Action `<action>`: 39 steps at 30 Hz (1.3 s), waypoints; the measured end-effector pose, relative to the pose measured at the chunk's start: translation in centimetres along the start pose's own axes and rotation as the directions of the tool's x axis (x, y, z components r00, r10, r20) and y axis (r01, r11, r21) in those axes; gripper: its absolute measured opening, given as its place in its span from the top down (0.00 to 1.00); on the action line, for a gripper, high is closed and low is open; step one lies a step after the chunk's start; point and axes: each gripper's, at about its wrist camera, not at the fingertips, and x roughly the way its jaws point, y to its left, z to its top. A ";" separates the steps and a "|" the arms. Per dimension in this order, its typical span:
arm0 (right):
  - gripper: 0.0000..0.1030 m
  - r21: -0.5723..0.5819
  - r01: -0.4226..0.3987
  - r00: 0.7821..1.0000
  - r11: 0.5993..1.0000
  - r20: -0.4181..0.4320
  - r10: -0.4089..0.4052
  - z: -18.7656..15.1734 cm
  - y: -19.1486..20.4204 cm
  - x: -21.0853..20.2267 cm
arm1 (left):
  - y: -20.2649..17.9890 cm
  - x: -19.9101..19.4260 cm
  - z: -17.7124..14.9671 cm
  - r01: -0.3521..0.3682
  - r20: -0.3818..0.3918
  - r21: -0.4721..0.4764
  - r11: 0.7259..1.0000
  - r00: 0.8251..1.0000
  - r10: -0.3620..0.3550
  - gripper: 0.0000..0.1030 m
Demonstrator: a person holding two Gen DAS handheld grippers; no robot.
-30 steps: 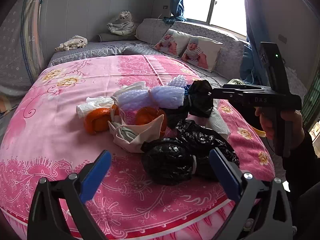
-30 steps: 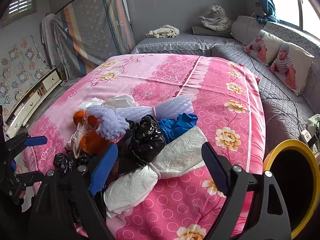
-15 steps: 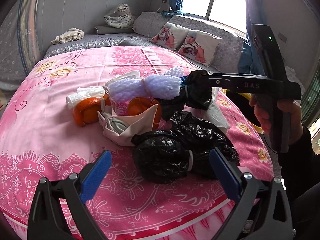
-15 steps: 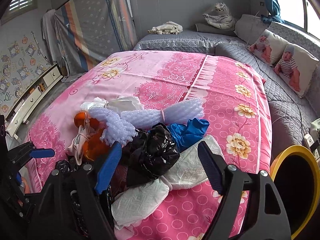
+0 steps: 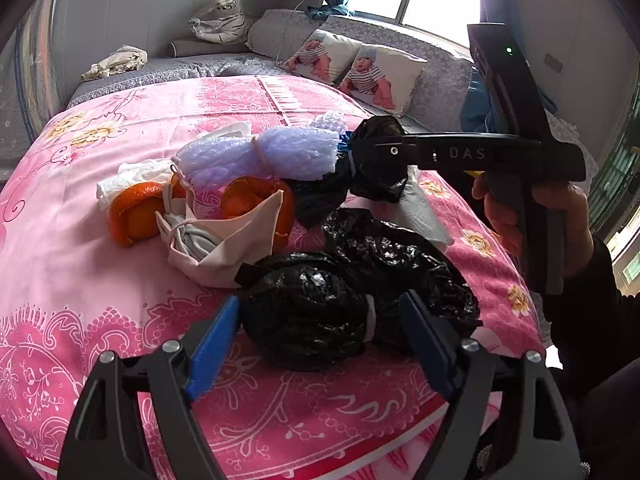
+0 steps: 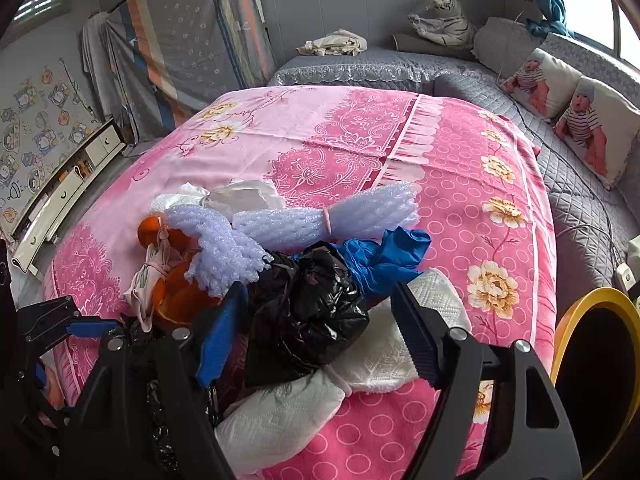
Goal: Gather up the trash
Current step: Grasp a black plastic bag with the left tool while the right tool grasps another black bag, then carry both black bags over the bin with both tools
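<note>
L tongs (image 5: 320,320) closing round black bag (image 5: 308,312) — not pinched | R tongs (image 6: 316,312) narrowing over second bag (image 6: 308,312) | bin (image 6: 576,300) near — I'll drop there

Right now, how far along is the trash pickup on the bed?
Barely begun. Done: nothing visibly collected; the whole pile sits on the pink bedspread. In hand: the left gripper has been closing around the near black bag, and the right gripper around another black bag; neither pinches yet. Left: orange peels, foam netting, blue bag, white paper towels, all bound for the yellow-rimmed bin.
</note>
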 end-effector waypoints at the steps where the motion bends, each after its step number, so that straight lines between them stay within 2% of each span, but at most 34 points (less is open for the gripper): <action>1: 0.34 0.003 0.001 1.000 1.000 -0.004 -0.001 0.0 -0.1 0.2 | 0.0 0.2 0.0 0.003 -0.004 -0.003 1.000 1.000 -0.003 0.28; 6: 0.34 0.027 -0.010 1.000 1.000 -0.020 0.010 0.0 -0.5 1.0 | -0.2 0.8 0.1 -0.001 -0.009 0.001 1.000 1.000 0.001 0.29; 9: 0.42 0.033 -0.012 0.999 0.999 -0.032 0.013 0.1 -0.8 1.5 | -0.3 1.1 0.1 0.007 -0.019 0.003 1.000 1.000 -0.007 0.35; 13: 0.53 0.046 -0.032 0.998 0.998 -0.054 0.035 0.0 -1.0 2.0 | -0.3 1.0 0.0 0.017 -0.023 0.004 1.000 1.000 -0.017 0.49; 14: 0.56 0.046 -0.033 0.998 0.998 -0.054 0.035 0.0 -0.9 2.0 | -0.3 1.0 0.0 0.017 -0.021 0.001 1.000 1.000 -0.017 0.57; 23: 0.68 0.076 -0.041 0.999 0.996 -0.006 0.042 0.0 -1.4 0.6 | -0.2 0.8 -0.2 0.018 -0.020 0.003 1.000 1.000 -0.018 0.70; 31: 0.69 0.083 -0.049 0.996 0.995 0.081 0.042 0.5 -1.7 -2.4 | 0.4 -0.7 0.0 0.029 0.013 -0.022 0.999 1.000 -0.029 0.71; 39: 0.69 0.107 -0.084 0.989 0.991 0.127 0.070 0.7 -2.2 -5.0 | 0.9 -3.4 0.1 -0.020 0.051 -0.025 0.999 0.998 0.021 0.71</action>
